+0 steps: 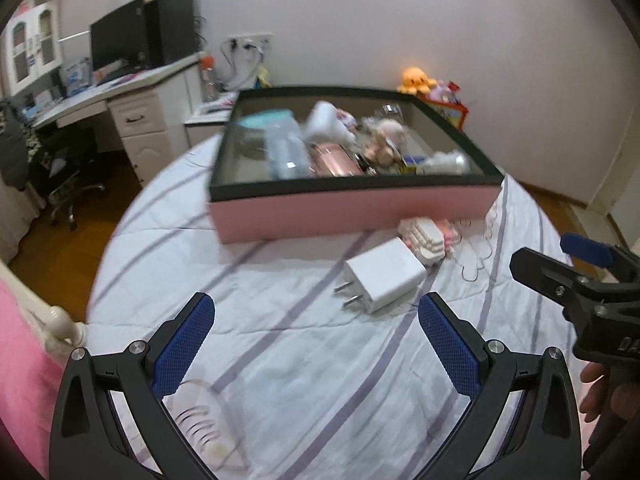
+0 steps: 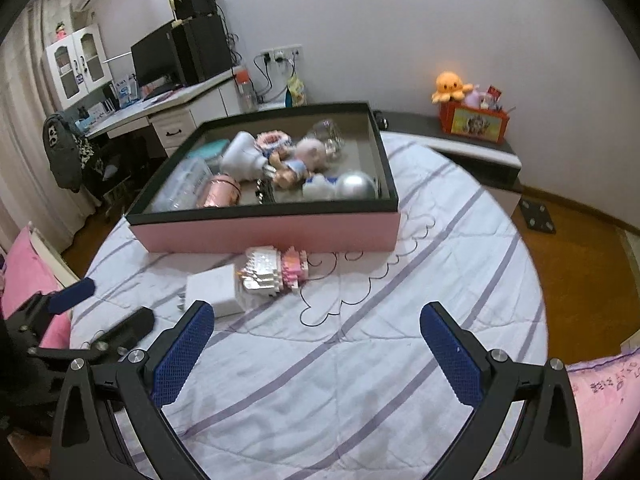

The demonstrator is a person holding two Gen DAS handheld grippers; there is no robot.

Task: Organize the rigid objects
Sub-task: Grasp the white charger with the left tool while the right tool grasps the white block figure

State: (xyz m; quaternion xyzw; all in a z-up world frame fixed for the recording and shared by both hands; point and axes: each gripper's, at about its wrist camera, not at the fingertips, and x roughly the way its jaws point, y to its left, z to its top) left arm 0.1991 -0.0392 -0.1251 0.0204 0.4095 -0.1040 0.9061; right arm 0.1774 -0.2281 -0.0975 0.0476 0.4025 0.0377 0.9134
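A pink box [image 1: 352,210] [image 2: 272,232] with a black rim sits on the bed and holds several items: a clear bottle, a pink case, a doll, a silver ball. A white charger plug [image 1: 384,276] [image 2: 214,290] lies on the quilt in front of the box. A pink-and-white brick model [image 1: 426,238] [image 2: 276,270] lies beside it. My left gripper [image 1: 316,340] is open and empty, just short of the charger. My right gripper [image 2: 316,344] is open and empty, above bare quilt to the right of both objects.
The bed has a white quilt with purple stripes [image 2: 360,360]. A desk with a monitor [image 2: 160,60] and a chair stand at the left. A low cabinet [image 2: 472,152] with an orange plush and a red box is at the back right. Wooden floor surrounds the bed.
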